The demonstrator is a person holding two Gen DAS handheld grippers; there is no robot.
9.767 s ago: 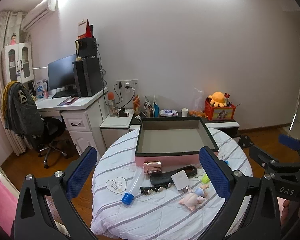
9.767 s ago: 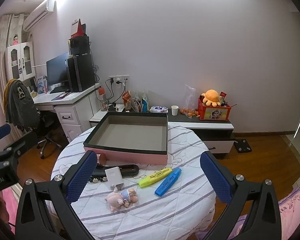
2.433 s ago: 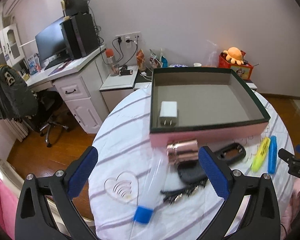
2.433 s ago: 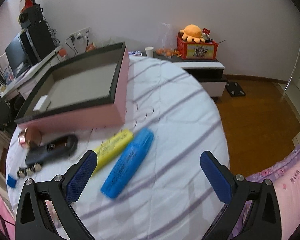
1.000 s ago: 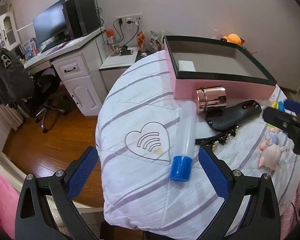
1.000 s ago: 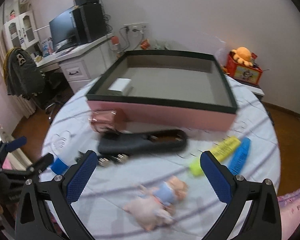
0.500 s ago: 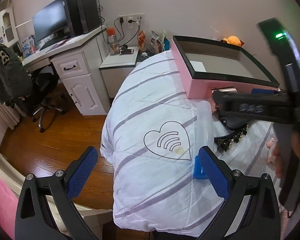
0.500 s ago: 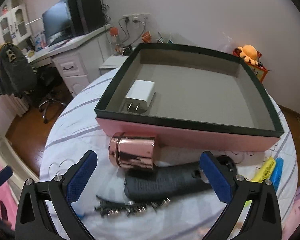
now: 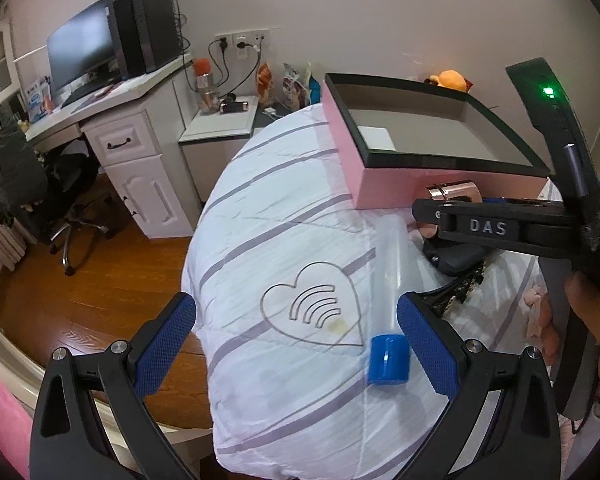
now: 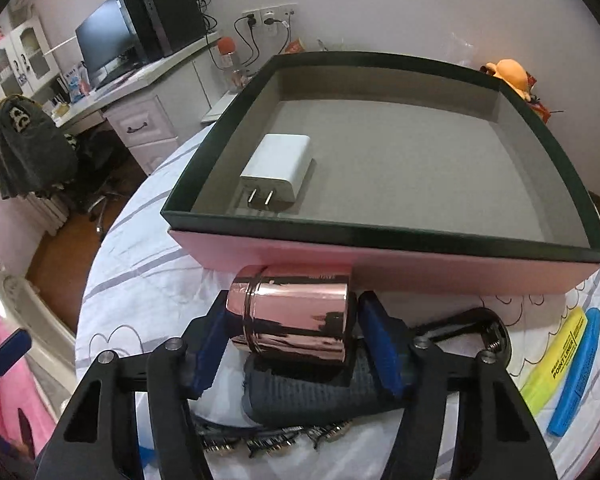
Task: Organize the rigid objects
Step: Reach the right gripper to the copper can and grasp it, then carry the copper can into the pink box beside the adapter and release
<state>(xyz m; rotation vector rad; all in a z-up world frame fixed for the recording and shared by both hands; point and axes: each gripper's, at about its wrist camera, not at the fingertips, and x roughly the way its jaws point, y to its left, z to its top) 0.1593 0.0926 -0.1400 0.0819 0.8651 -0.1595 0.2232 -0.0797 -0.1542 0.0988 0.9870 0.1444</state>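
A rose-gold metal can lies on its side against the pink front wall of the dark-rimmed box. My right gripper straddles the can; its jaws are closing and the blue pads meet both ends. A white charger lies inside the box at the left. My left gripper hangs open over the heart print on the tablecloth, holding nothing. A clear tube with a blue cap lies just inside its right finger.
Under the can lies a black grip-handled tool, with a jewelled hair clip in front. Yellow and blue highlighters lie at the right. A soft doll sits near the person's hand. The round table drops off at the left.
My right gripper moved forward and down onto the rose-gold can and its jaws came in around it. My left gripper barely moved.
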